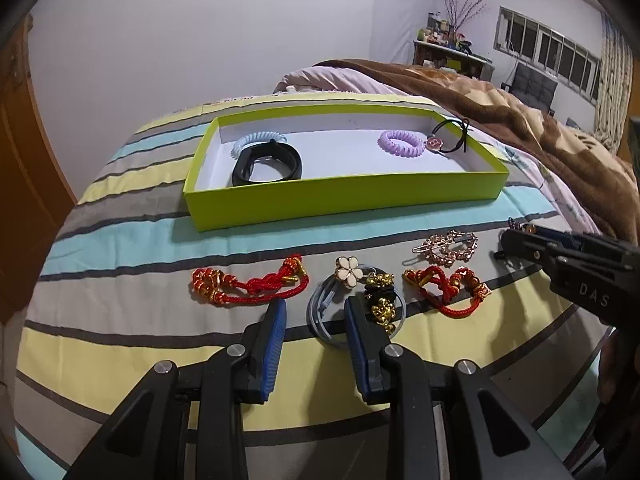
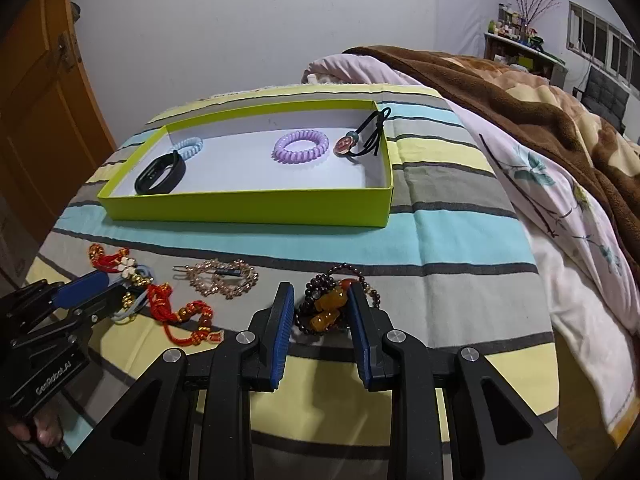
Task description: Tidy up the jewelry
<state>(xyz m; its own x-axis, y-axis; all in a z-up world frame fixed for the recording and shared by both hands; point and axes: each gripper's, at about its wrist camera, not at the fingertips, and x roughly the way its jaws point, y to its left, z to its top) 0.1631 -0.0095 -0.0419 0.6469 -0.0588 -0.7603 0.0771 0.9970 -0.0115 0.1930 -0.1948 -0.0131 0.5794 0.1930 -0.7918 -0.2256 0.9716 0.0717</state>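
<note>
A dark beaded bracelet with amber beads [image 2: 332,304] lies on the striped bedspread [image 2: 460,248] near its front edge, between the parted fingers of the right gripper [image 2: 320,300]. The left gripper [image 1: 316,312], jaws apart, straddles a grey hair tie with a flower charm [image 1: 350,276]. Behind them, the green box [image 1: 344,196] holds a black fitness band [image 1: 266,164] and coil hair ties.

My left gripper [image 1: 316,316] is held low and level, its blue-padded fingers [image 1: 274,344] spread apart with nothing between them. My right gripper [image 2: 320,308] sits just off to its right, jaws parted too, pads [image 2: 282,332] either side of a cluster, not yet pinching.
</note>
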